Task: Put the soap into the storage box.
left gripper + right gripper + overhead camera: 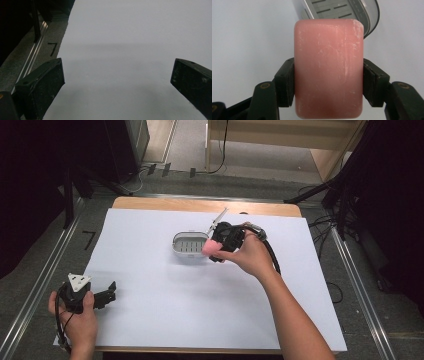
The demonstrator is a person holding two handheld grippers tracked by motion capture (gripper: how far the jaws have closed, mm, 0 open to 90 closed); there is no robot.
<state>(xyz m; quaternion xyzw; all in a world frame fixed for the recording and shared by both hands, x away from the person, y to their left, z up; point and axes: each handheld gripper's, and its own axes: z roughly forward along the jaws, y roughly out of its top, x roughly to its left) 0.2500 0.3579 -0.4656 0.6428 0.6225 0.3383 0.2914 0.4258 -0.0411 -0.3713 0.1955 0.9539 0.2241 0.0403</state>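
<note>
The right claw (328,82) is clamped on a pink soap bar (328,70), one jaw on each long side, so the bar's long axis runs straight out ahead toward the slotted soap dish (352,11). The bar hangs at the near rim of that open dish (187,245) on the white desk (165,310): picked up and carried, I judge, with lowering and letting go left. The left claw (107,292) rests wide open and empty near the desk's front-left corner.

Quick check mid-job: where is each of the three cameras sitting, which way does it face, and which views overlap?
High view: above the person's side, facing forward and down on the white table; forearms, both hands show.
Left gripper view: on the left gripper, facing bare table between open jaws.
Right gripper view: on the right gripper, facing the pink soap bar and soap dish.
High and right gripper views share soap and dish.
</note>
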